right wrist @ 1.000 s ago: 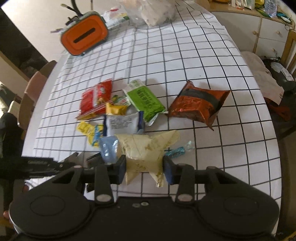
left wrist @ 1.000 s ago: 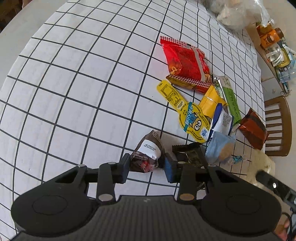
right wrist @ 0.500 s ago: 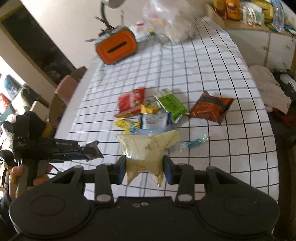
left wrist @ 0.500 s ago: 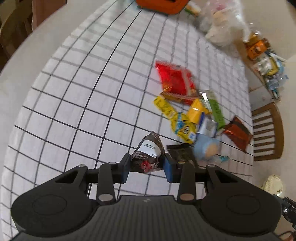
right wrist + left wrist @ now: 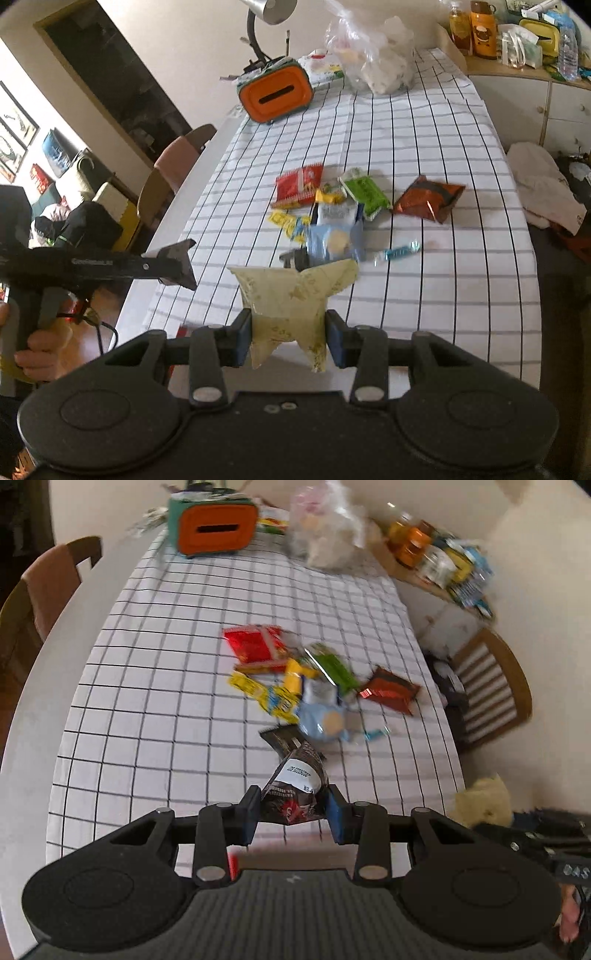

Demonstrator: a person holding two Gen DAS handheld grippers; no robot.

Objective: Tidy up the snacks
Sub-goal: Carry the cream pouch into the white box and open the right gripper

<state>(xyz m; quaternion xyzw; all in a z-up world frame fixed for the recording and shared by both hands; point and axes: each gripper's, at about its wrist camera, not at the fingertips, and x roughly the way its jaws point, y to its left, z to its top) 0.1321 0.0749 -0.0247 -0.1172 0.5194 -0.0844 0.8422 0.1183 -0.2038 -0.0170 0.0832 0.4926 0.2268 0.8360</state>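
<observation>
Left claw: left gripper (image 5: 293,814) clenched on the dark snack packet (image 5: 295,790) — pads pressing both sides, packet clear of the table.
Right claw: right gripper (image 5: 289,338) clenched on the pale yellow-green pouch (image 5: 291,295), also held up in the air.
Just changed: a second ago both packets sat low, right by the heap; now both claws have risen and drawn back — the table looks smaller and farther ahead.
What it means: two snacks are picked out, by my reading; the sorting spot is not shown, so the drop-off is next.
Dark packet axis: long axis runs straight ahead from the jaws, white label facing up, tip toward the heap.
Pouch axis: runs ahead too, upper corners flaring wide beyond the fingers.
Heap: snack pile (image 5: 314,686) on the checked tablecloth (image 5: 166,664), well ahead of both claws.
</observation>
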